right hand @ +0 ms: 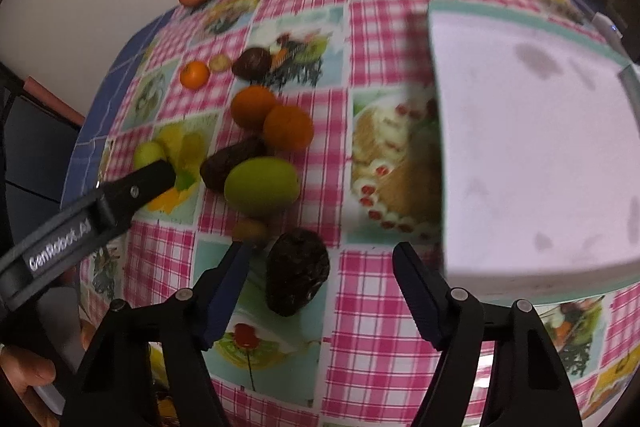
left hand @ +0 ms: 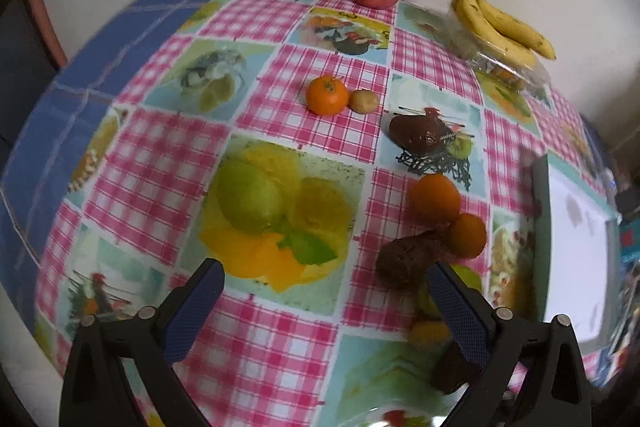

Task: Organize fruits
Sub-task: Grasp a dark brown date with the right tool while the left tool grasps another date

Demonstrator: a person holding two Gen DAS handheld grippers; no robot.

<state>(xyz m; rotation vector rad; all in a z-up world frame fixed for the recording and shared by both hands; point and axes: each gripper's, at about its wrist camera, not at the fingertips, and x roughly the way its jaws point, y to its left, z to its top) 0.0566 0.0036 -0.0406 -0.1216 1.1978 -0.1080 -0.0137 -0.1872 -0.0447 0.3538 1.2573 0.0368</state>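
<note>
The large white rectangular tray (right hand: 532,147) is seen just right of the right gripper (right hand: 322,291), whose fingers are spread wide and empty. The dark wrinkled oval avocado (right hand: 298,273) lies between them, nearer the left finger, its long axis pointing roughly away. The left gripper (left hand: 324,311), also parted and empty, is held farther off.
</note>
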